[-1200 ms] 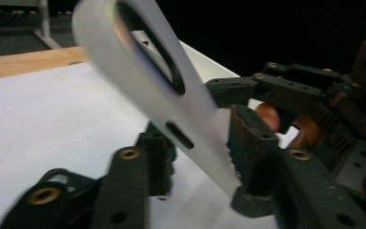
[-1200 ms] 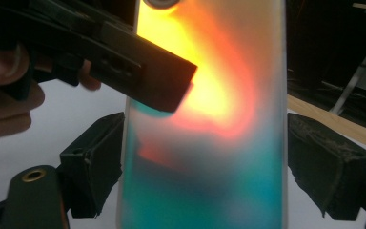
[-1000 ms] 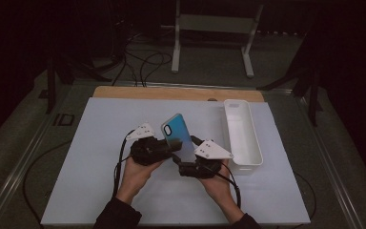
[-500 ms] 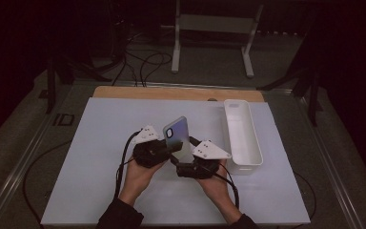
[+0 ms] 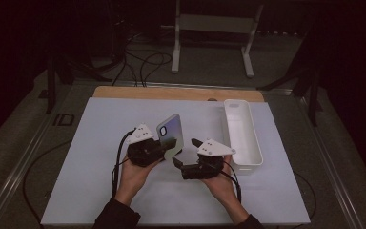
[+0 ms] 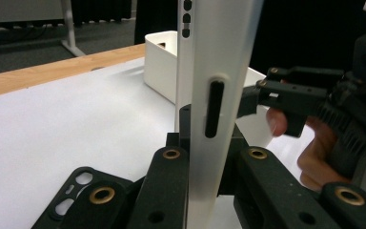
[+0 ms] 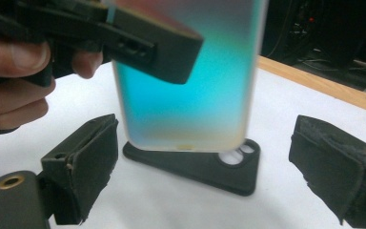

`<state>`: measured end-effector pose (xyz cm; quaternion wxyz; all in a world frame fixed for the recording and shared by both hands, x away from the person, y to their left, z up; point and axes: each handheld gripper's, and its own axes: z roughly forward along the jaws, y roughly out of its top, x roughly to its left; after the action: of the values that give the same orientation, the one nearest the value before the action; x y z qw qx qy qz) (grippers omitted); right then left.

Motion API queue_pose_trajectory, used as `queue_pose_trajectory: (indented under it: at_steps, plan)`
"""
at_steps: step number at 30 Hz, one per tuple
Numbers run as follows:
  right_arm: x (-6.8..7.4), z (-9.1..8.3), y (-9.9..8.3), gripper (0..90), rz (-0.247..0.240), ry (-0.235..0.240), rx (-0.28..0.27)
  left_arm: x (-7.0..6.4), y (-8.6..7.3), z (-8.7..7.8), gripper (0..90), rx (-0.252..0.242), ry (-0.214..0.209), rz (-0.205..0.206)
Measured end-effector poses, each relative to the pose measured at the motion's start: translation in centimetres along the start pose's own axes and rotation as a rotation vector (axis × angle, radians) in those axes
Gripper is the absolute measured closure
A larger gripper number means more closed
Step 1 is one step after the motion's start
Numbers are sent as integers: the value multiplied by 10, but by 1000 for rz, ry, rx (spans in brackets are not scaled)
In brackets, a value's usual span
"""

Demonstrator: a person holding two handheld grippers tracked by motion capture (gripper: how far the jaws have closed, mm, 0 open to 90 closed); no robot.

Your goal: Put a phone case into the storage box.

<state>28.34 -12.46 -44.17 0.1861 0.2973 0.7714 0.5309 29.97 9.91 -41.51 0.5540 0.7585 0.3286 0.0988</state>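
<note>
A translucent phone case (image 5: 170,136) with a blue-tinted face stands upright above the white mat, pinched near its lower edge by my left gripper (image 5: 164,145), which is shut on it. In the left gripper view the case (image 6: 214,95) rises edge-on between the jaws. My right gripper (image 5: 185,152) is open just right of the case and touches nothing. Its pads (image 7: 90,162) flank the case (image 7: 190,81) at a distance. A black phone case (image 7: 195,167) lies flat on the mat under the held one, also seen in the left gripper view (image 6: 83,195).
A long white tray (image 5: 240,138) sits at the mat's right side, close behind the right gripper. The wooden table edge (image 5: 171,93) runs along the back of the mat. Open mat lies to the left and front.
The left gripper has tipped the translucent case up from a slanted pose to standing, turning its blue face away from the high view. The right gripper has drawn slightly back and stays open.
</note>
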Motion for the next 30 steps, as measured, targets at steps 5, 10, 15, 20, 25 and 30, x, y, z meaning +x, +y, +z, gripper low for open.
queue_pose_trajectory:
  at_steps: [5,10,15,20,25,30]
  plan:
    - [-4,-4,4,82,3,-5,9,1,-2,0,860,7,10,0]
    - [-6,-7,16,76,-8,-20,6,1,-4,1,860,15,27,10]
    - [-7,-8,26,76,1,-16,-4,1,-6,2,860,17,30,13]
    - [-8,-8,36,77,12,-5,-17,1,-8,2,860,19,34,11]
    - [-8,-5,45,77,22,3,-19,0,-9,4,860,22,34,10]
    - [-5,-1,52,78,23,2,-15,-2,-10,7,860,26,32,13]
